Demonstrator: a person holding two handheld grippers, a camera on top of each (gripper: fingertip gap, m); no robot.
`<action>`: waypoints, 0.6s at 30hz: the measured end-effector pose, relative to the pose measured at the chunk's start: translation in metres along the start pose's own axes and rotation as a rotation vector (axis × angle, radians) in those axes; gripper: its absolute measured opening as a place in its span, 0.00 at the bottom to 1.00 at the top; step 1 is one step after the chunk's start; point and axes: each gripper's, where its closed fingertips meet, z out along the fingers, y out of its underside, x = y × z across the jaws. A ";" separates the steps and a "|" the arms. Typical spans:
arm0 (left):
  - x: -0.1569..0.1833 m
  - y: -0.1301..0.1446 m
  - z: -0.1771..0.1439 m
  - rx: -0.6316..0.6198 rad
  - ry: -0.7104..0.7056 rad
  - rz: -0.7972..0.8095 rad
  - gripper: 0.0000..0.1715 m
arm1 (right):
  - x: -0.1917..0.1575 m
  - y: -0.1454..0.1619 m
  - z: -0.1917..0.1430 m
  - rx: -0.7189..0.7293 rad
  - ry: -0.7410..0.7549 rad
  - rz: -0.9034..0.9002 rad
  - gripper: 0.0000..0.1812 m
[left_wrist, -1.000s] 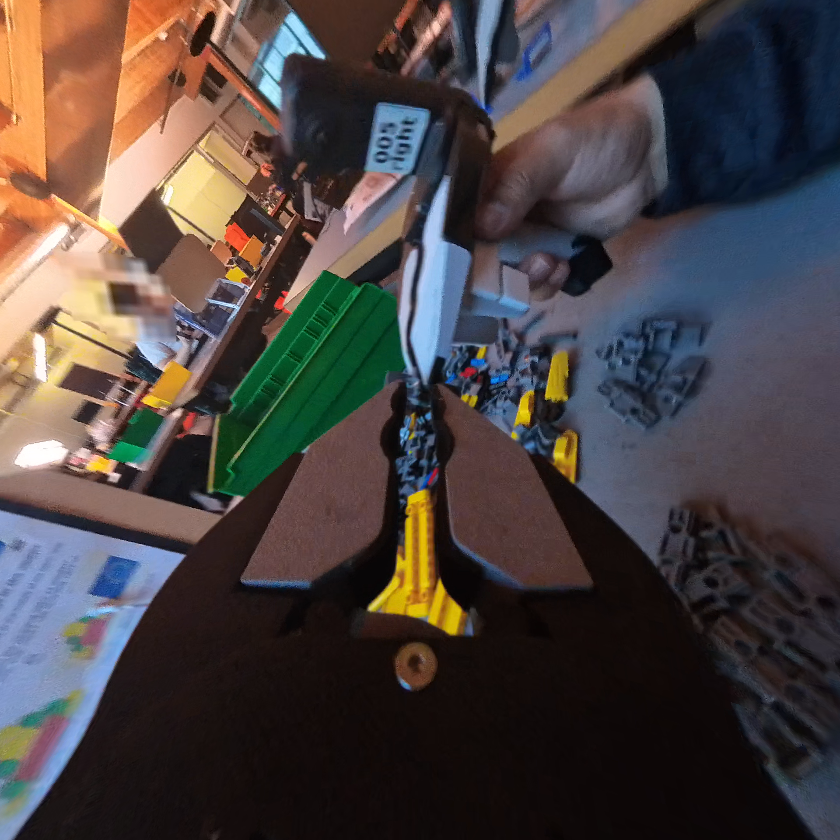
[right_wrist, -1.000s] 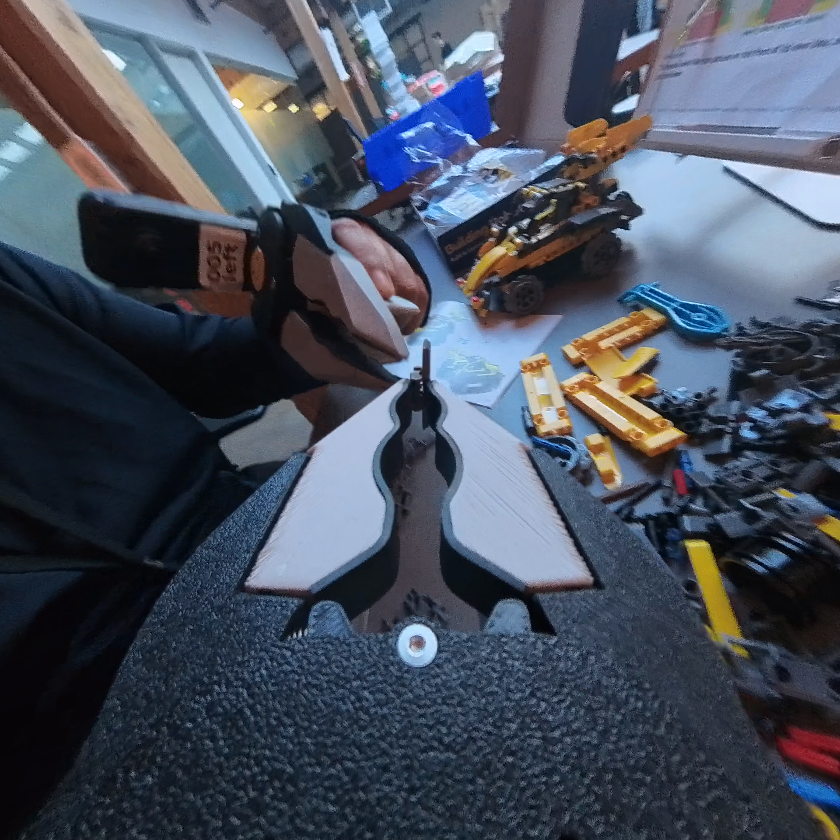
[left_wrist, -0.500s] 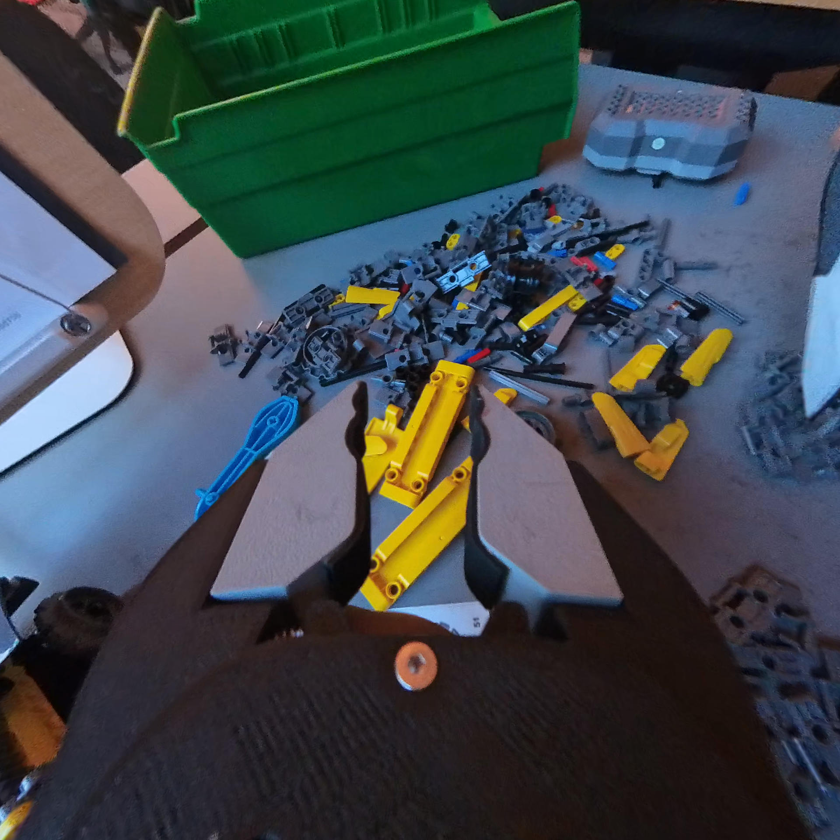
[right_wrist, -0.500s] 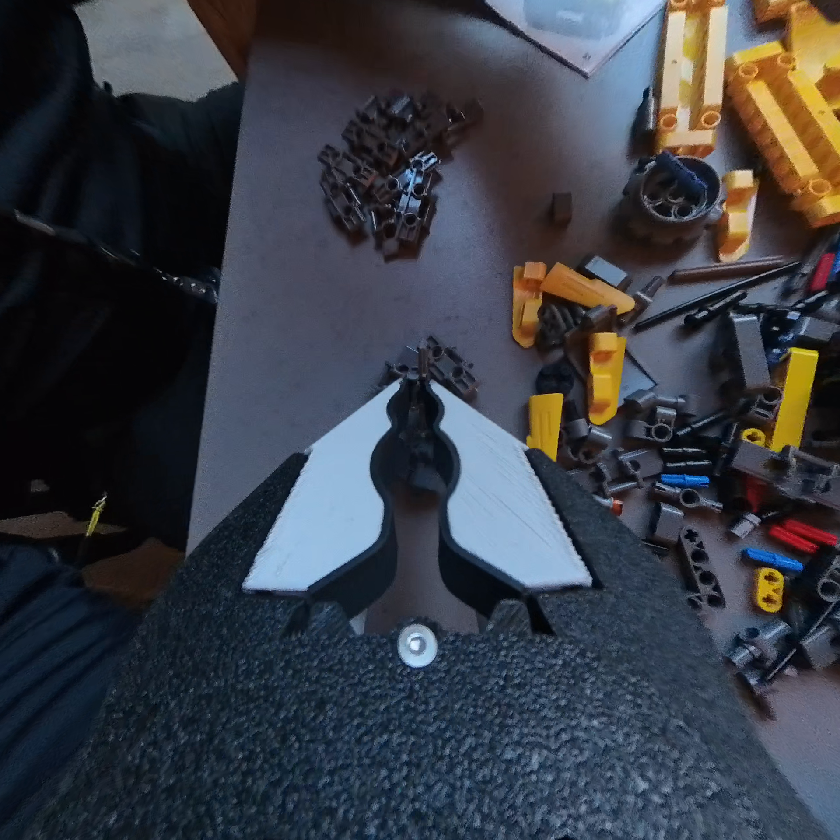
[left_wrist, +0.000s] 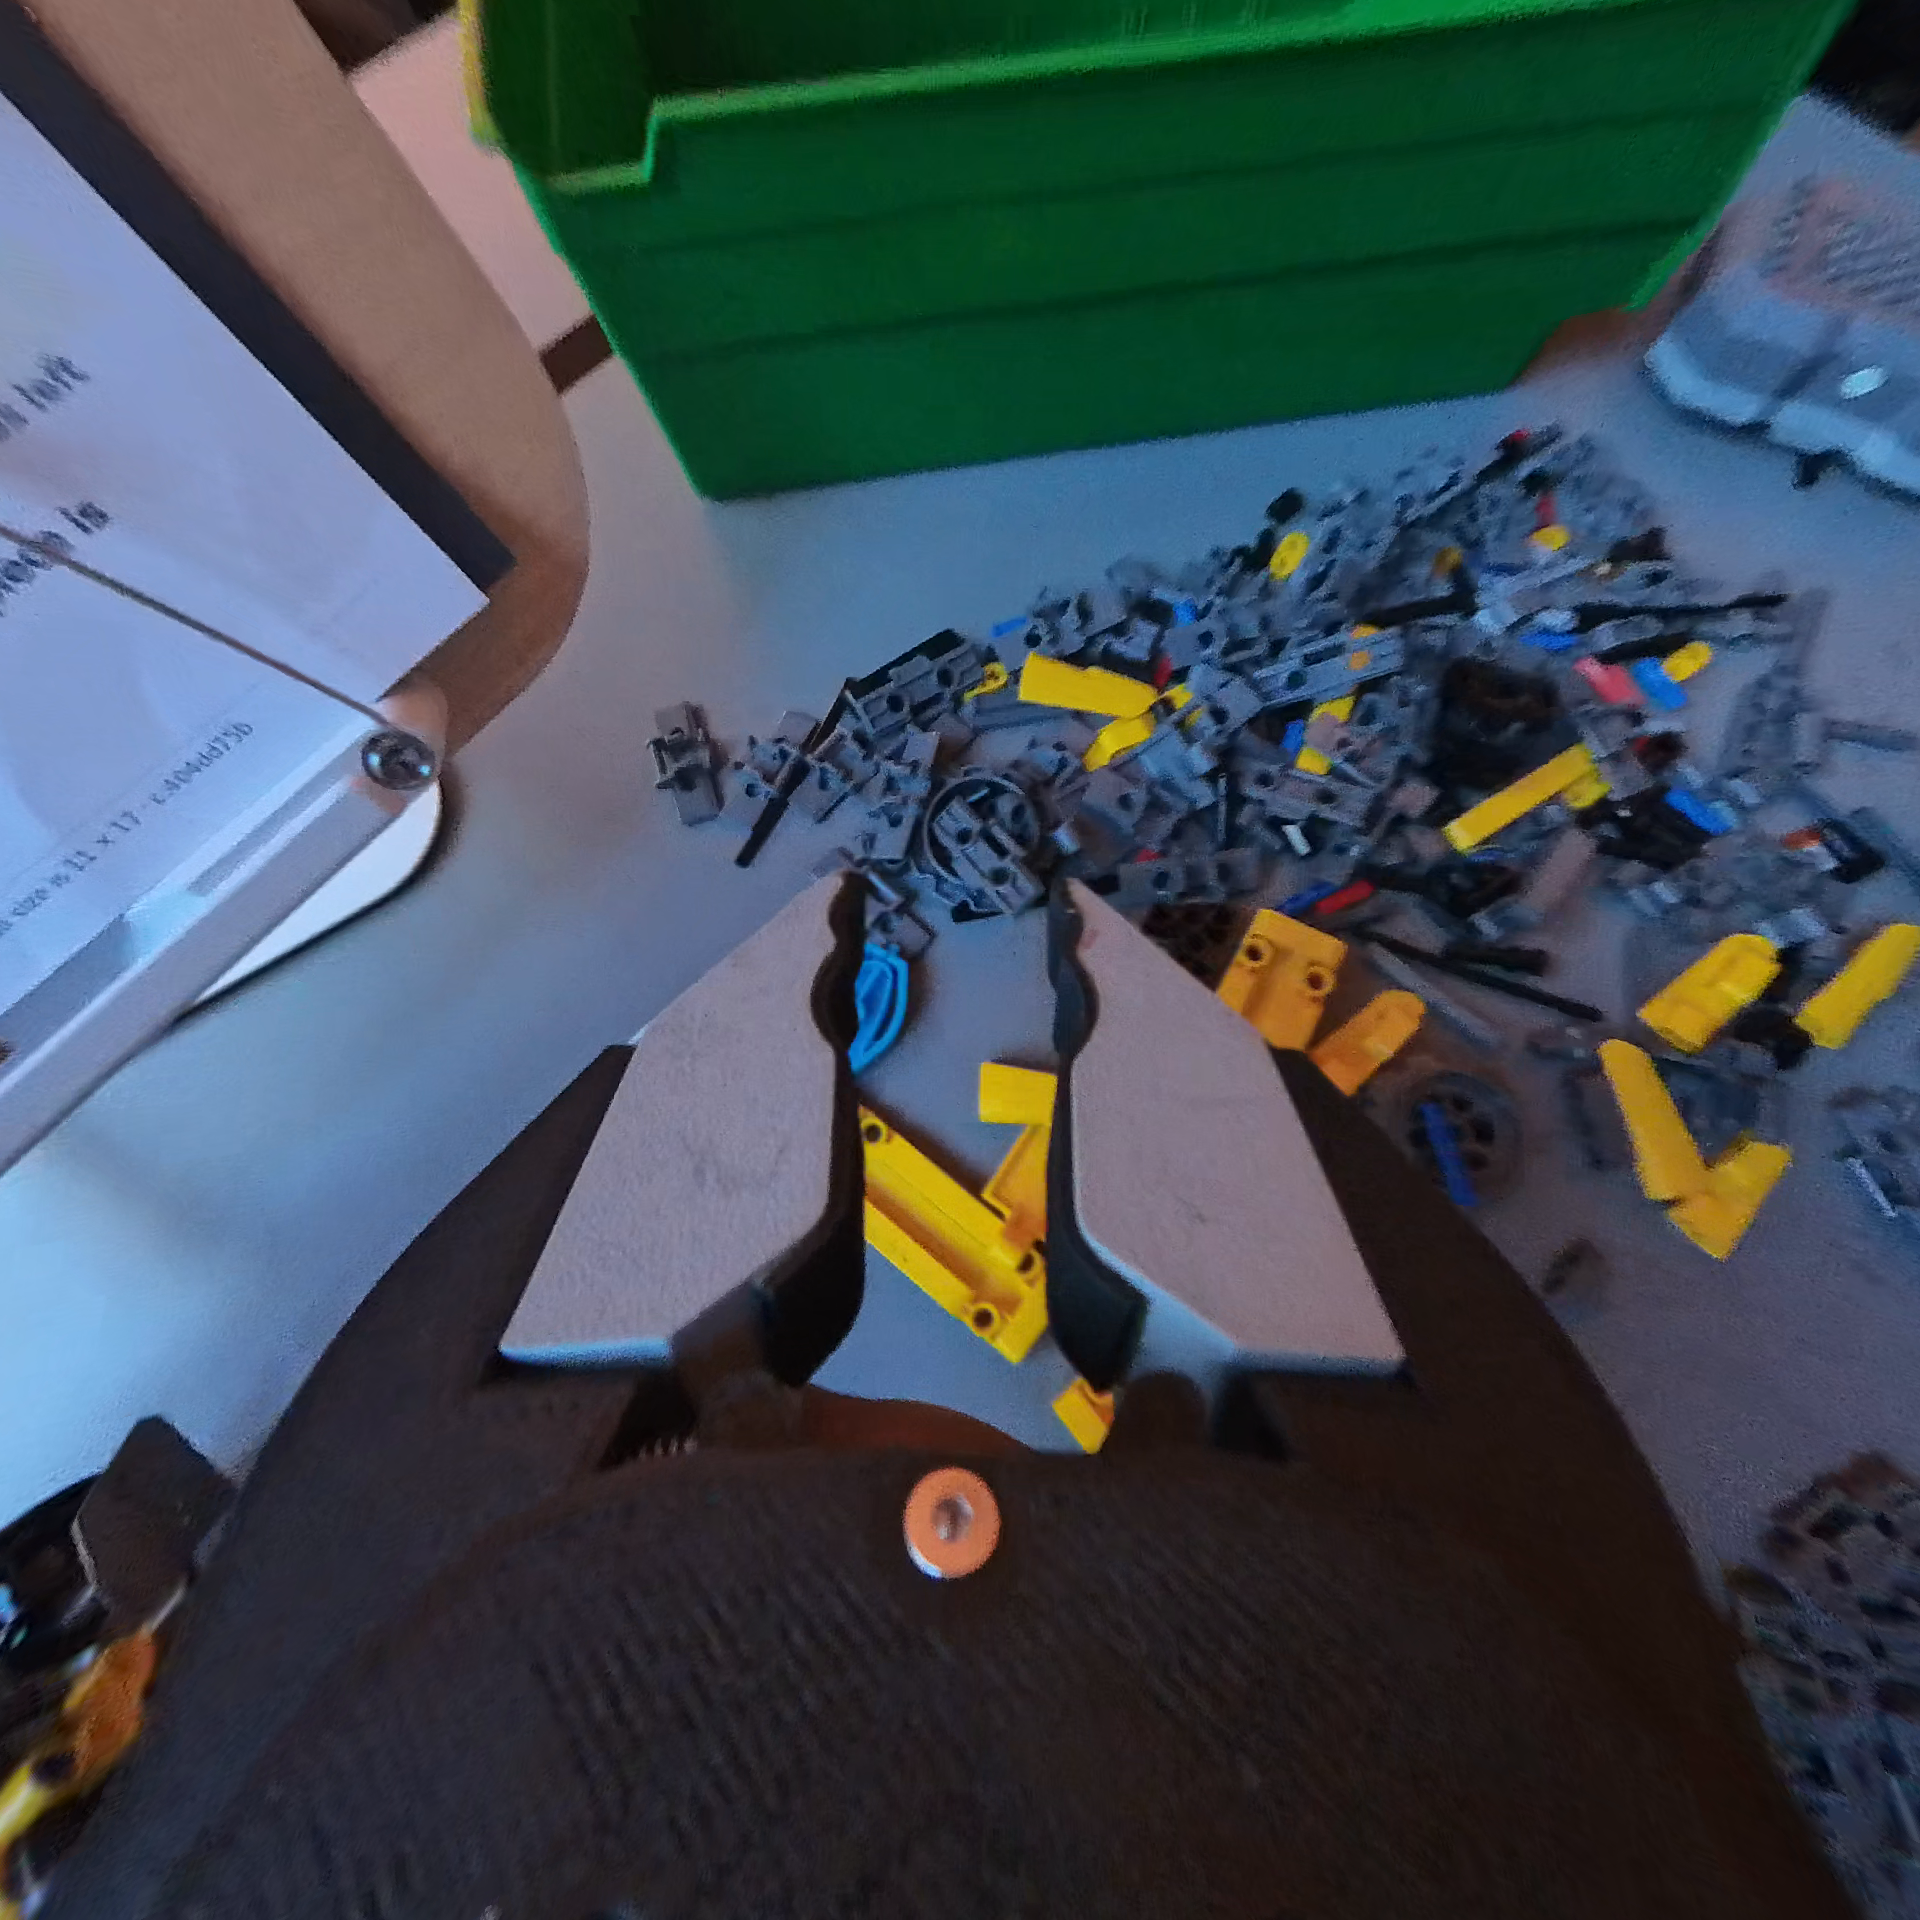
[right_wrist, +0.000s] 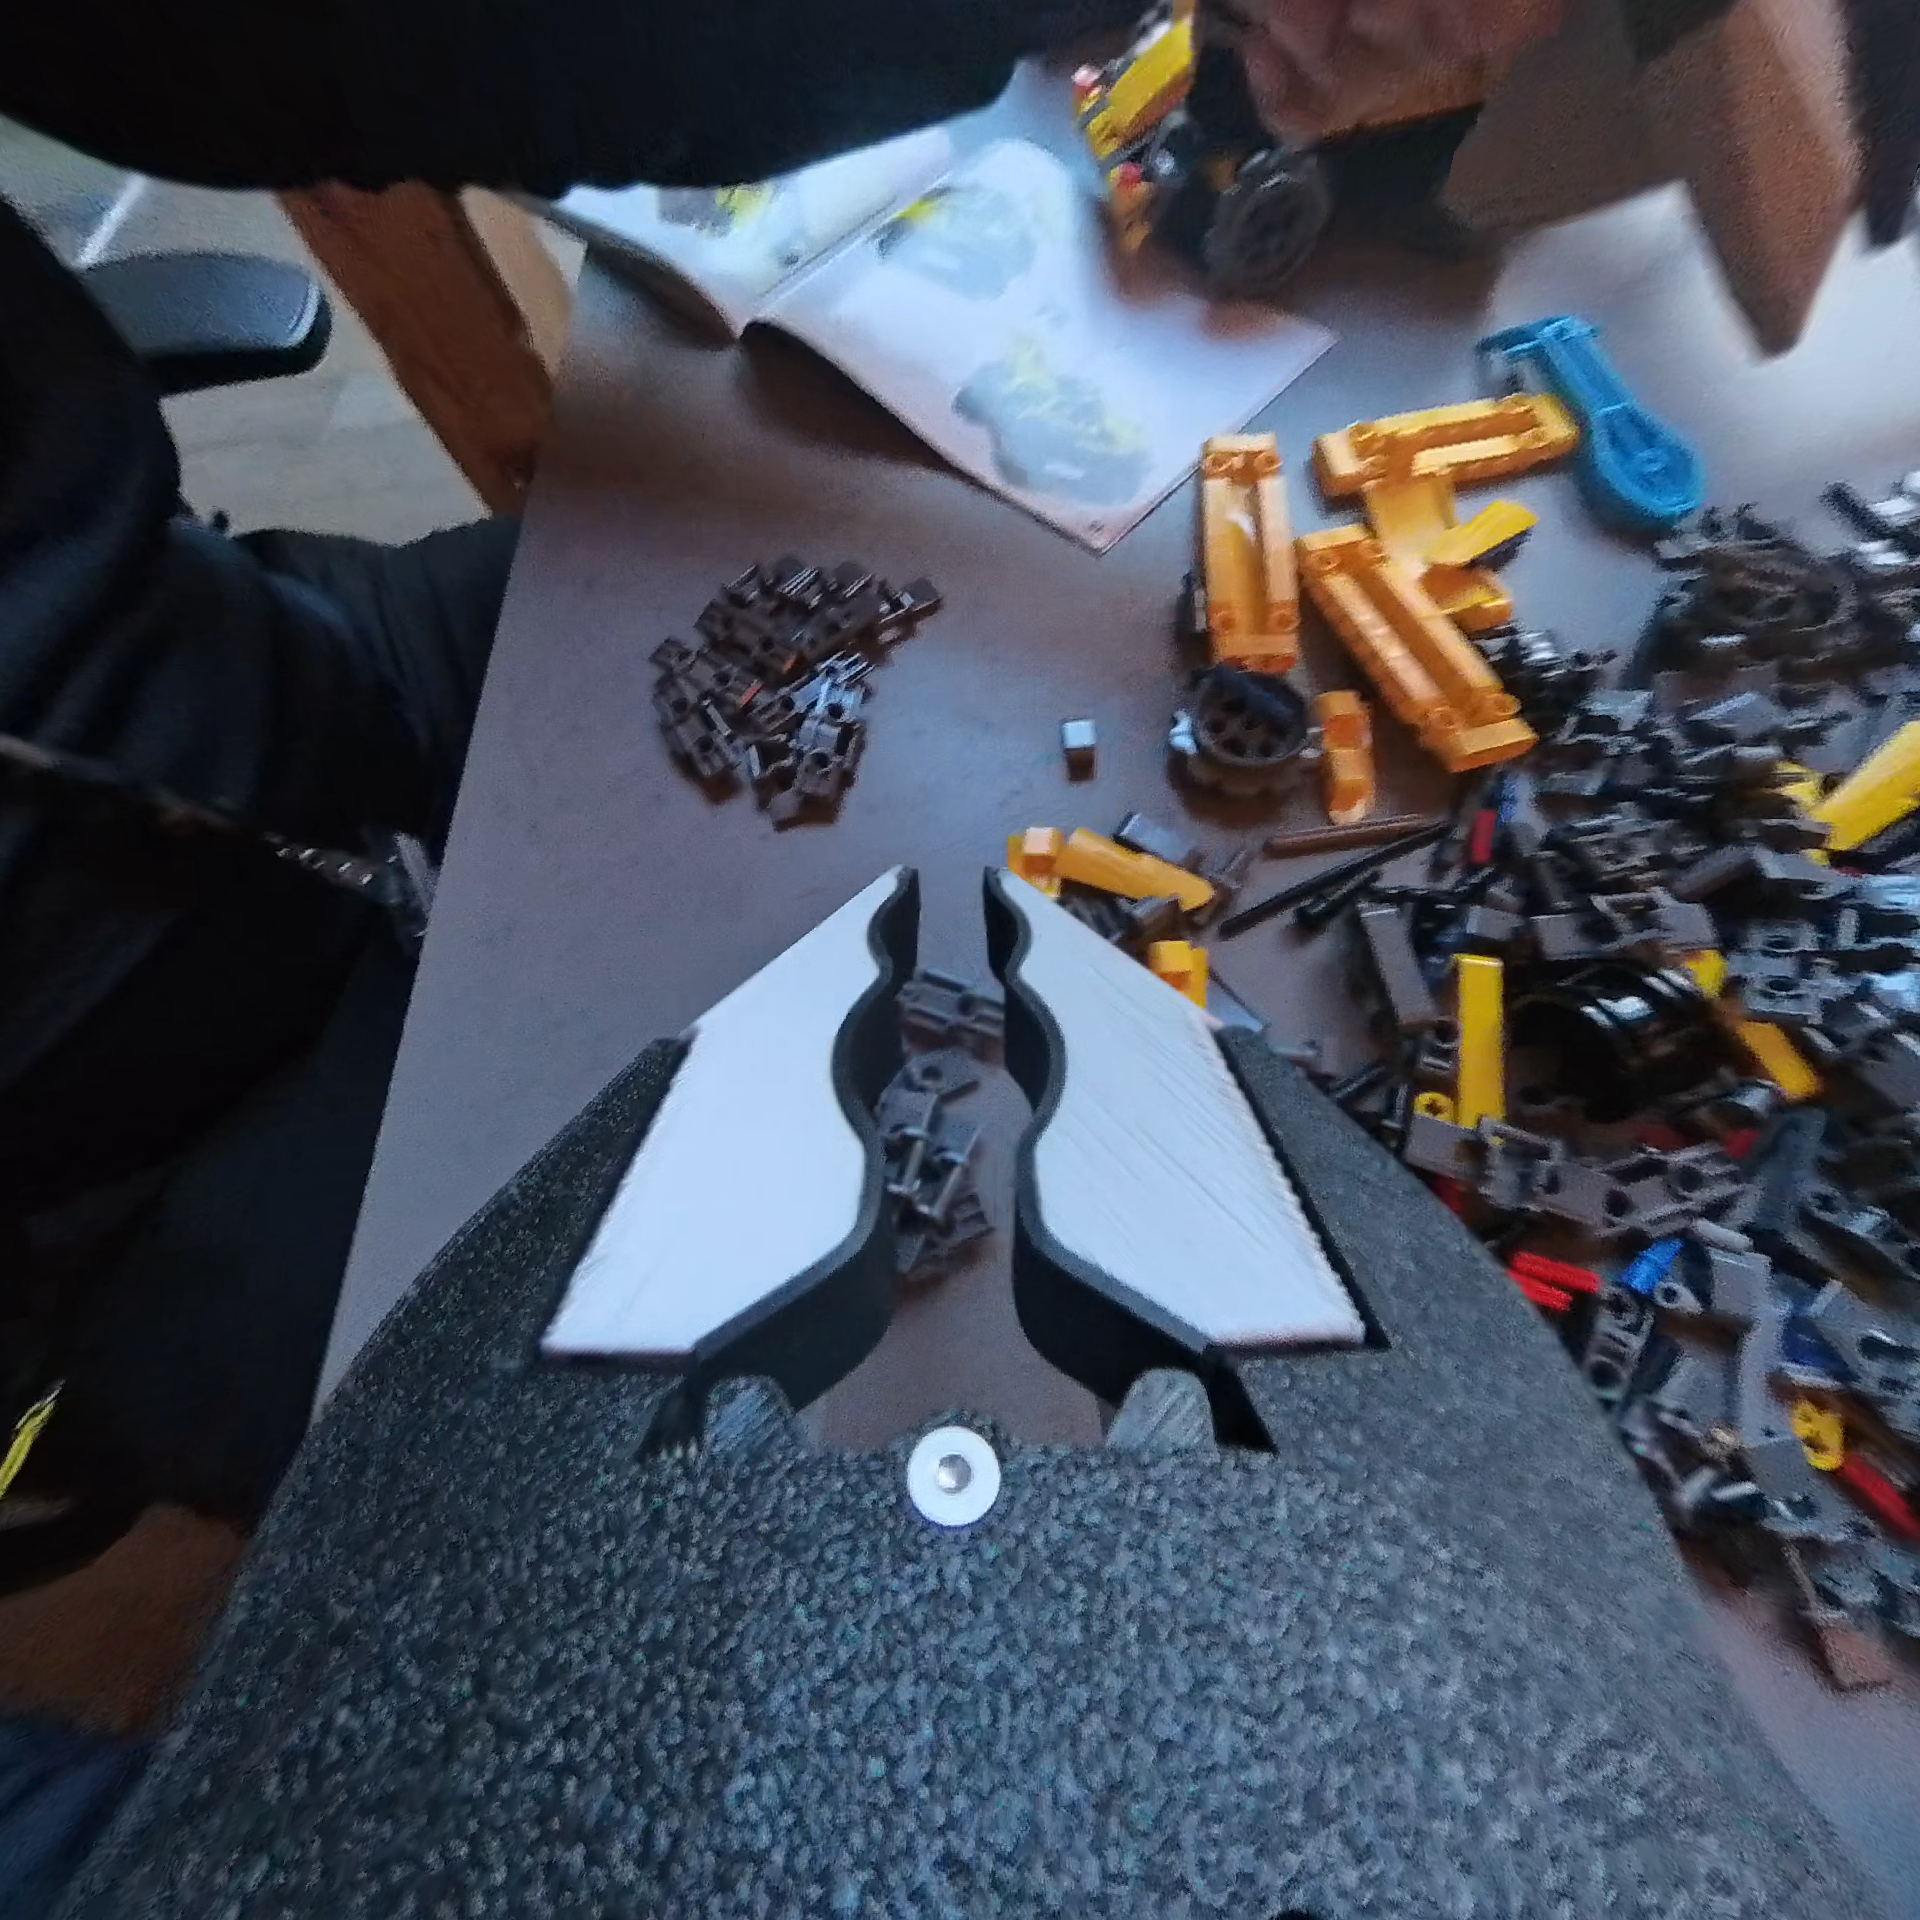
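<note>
Left wrist view: left gripper (left_wrist: 951, 894) fingers apart over yellow beams (left_wrist: 951, 1231); right gripper (right_wrist: 951, 894) likewise, empty.

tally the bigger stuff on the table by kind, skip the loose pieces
green bin: 1
sign stand: 1
grey box: 1
blue tool: 1
booklet: 1
built vehicle: 1
total: 6
</note>
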 end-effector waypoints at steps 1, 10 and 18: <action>-0.004 0.003 0.008 -0.032 0.004 -0.005 0.20 | 0.005 -0.003 -0.001 0.020 0.023 0.005 0.06; -0.034 0.036 0.051 -0.231 -0.072 -0.093 0.21 | 0.019 -0.021 -0.013 0.127 0.101 0.013 0.06; -0.034 0.040 0.056 -0.226 -0.060 -0.096 0.17 | 0.018 -0.026 -0.016 0.152 0.101 0.008 0.04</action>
